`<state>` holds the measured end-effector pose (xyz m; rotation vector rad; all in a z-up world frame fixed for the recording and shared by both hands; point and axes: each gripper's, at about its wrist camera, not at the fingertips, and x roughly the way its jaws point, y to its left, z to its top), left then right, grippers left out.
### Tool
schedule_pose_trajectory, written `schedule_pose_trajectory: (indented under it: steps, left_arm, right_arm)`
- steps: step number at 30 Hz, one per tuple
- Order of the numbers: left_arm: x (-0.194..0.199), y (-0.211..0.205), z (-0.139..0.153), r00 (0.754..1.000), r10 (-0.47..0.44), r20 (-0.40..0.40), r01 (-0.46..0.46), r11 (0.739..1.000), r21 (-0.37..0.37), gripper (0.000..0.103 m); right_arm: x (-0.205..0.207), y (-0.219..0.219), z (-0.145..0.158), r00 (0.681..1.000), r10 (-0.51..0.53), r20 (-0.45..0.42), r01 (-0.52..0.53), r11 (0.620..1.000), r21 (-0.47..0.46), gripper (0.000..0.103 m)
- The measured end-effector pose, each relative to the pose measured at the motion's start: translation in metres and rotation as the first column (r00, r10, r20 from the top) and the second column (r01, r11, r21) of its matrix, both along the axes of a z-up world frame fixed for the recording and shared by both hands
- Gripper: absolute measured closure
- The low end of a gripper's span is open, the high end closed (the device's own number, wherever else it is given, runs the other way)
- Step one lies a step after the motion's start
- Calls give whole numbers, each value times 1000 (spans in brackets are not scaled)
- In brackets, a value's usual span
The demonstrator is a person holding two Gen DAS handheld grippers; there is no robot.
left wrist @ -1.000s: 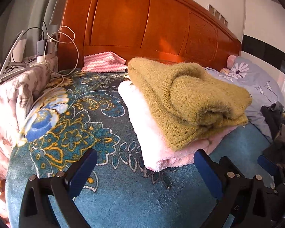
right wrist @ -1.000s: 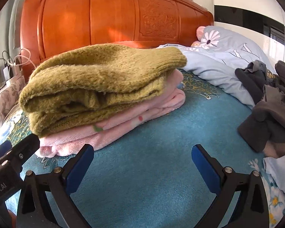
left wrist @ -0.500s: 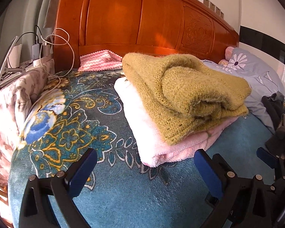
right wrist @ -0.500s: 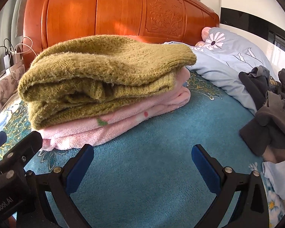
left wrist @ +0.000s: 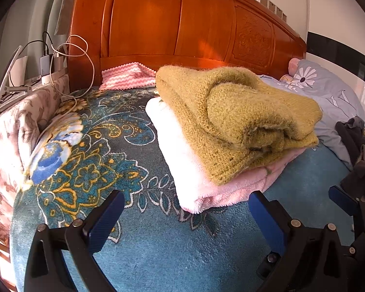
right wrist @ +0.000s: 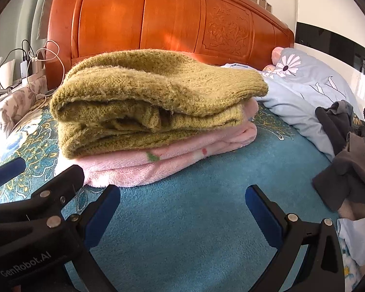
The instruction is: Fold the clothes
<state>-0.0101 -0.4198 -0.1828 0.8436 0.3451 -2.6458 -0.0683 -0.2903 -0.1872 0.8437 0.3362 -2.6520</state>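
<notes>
A folded mustard knit sweater (left wrist: 233,121) (right wrist: 153,90) lies on top of a folded pink fleece garment (left wrist: 197,182) (right wrist: 158,163) on the teal blanket. My left gripper (left wrist: 185,206) stands open just in front of the stack, nothing between its blue pads. My right gripper (right wrist: 182,199) is open too, over bare blanket before the stack's front edge. A heap of dark grey clothes (right wrist: 348,155) (left wrist: 357,146) lies unfolded at the right. The left gripper's body shows at the lower left of the right wrist view.
The teal floral blanket (left wrist: 80,165) covers the bed below an orange wooden headboard (right wrist: 158,17). A pink zigzag cloth (left wrist: 126,76) lies by the headboard. A pale blue duvet with a daisy pillow (right wrist: 301,73) sits at the right. Chargers and white cables (left wrist: 60,60) crowd the left ledge.
Both grippers have drawn a little nearer to the stack and shifted slightly; the stack looks larger in the right wrist view. Both stay open. The clothes have not moved.
</notes>
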Motion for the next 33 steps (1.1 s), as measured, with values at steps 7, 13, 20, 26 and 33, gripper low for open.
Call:
schedule_pose_trajectory:
  steps: [7, 13, 20, 26, 33]
  left_arm:
    - [-1, -2, -2, 1000, -8, 12, 8, 1000, 24, 0]
    - [-6, -2, -7, 999, -6, 43, 4, 999, 33, 0]
    - [-10, -7, -12, 997, -15, 77, 10, 998, 69, 0]
    - [-12, -4, -14, 995, -21, 92, 16, 998, 59, 0]
    - [-18, -3, -17, 991, -65, 116, 55, 994, 94, 0]
  right_arm:
    - [0, -1, -1, 1000, -6, 1, 6, 1000, 9, 0]
    - [-1, -2, -2, 1000, -11, 7, 11, 1000, 19, 0]
    - [-5, -4, -6, 999, -17, 28, 16, 999, 38, 0]
    - [-8, -6, -10, 999, -22, 46, 20, 998, 54, 0]
    - [-15, -8, -15, 996, -33, 88, 27, 997, 70, 0]
